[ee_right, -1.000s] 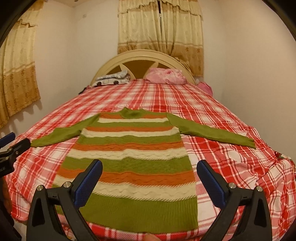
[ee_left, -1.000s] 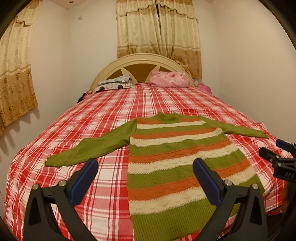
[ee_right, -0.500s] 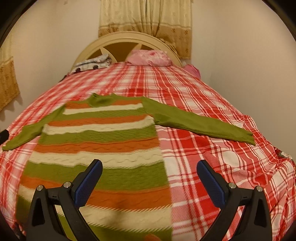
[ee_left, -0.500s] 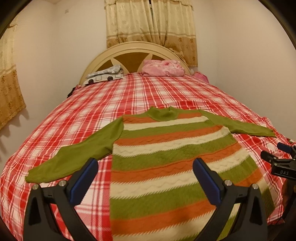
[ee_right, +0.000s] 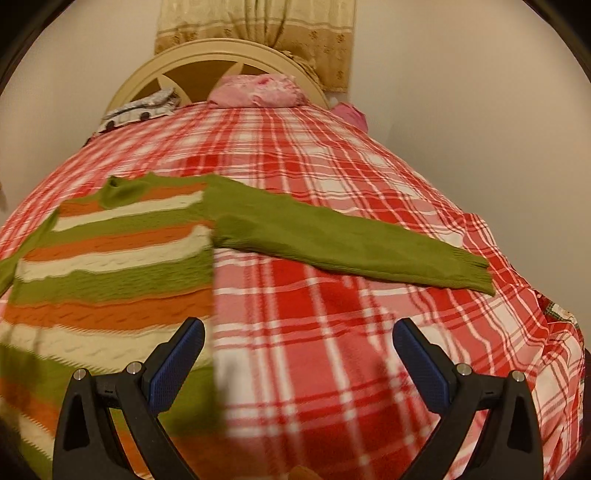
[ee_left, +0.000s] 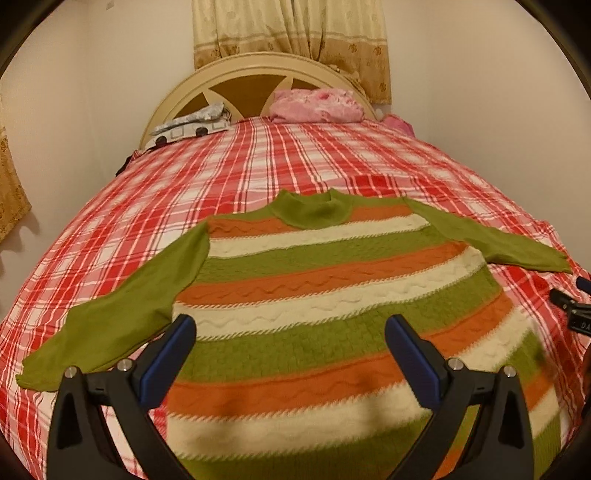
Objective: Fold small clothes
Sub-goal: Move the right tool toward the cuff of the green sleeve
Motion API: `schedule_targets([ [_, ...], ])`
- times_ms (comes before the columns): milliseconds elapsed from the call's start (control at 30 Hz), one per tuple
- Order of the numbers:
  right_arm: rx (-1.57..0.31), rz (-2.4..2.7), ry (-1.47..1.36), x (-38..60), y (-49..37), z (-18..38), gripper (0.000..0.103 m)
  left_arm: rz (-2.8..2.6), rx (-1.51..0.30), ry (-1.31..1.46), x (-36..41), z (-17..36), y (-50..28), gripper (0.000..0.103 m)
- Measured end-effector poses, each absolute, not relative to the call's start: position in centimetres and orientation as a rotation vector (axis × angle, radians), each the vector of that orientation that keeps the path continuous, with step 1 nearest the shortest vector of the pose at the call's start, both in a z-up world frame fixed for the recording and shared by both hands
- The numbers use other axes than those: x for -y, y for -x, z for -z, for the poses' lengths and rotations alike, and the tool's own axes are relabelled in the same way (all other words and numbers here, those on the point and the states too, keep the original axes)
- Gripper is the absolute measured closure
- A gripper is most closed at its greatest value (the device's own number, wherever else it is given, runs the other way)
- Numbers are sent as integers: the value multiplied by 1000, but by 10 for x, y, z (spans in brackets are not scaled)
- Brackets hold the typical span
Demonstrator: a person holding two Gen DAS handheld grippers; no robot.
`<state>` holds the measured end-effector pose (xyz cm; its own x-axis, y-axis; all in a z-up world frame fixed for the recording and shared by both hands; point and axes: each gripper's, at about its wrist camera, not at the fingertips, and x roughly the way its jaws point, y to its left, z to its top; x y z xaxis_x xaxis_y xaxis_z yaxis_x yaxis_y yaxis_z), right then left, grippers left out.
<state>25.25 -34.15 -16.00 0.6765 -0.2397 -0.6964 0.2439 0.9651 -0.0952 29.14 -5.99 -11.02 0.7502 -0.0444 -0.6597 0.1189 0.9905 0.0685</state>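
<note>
A small knitted sweater (ee_left: 314,295) with green, orange and cream stripes and plain green sleeves lies flat on the bed, neck away from me, both sleeves spread out. My left gripper (ee_left: 288,343) is open and empty above the sweater's lower body. My right gripper (ee_right: 299,347) is open and empty, over the bedspread just right of the sweater's body (ee_right: 110,258), with the right sleeve (ee_right: 351,243) stretched out ahead of it. The right gripper's tip (ee_left: 570,306) shows at the left view's right edge.
The bed has a red and white plaid cover (ee_left: 295,158) and a cream arched headboard (ee_left: 258,70). A pink pillow (ee_left: 317,105) and a grey patterned bundle (ee_left: 192,125) lie at its head. Walls stand close on both sides; curtains (ee_left: 291,29) hang behind.
Both grippers have moved forward and lower toward the bed. The right one has also shifted right, off the sweater's body toward the right sleeve. Both stay open.
</note>
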Motion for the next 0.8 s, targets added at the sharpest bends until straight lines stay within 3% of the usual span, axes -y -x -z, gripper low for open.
schedule_targets([
  [233, -799, 326, -36, 390, -277, 165, 1, 52, -734, -118, 62, 125, -316, 0],
  [800, -776, 641, -423, 597, -288, 176, 1, -4, -767, -119, 55, 154, -337, 0],
])
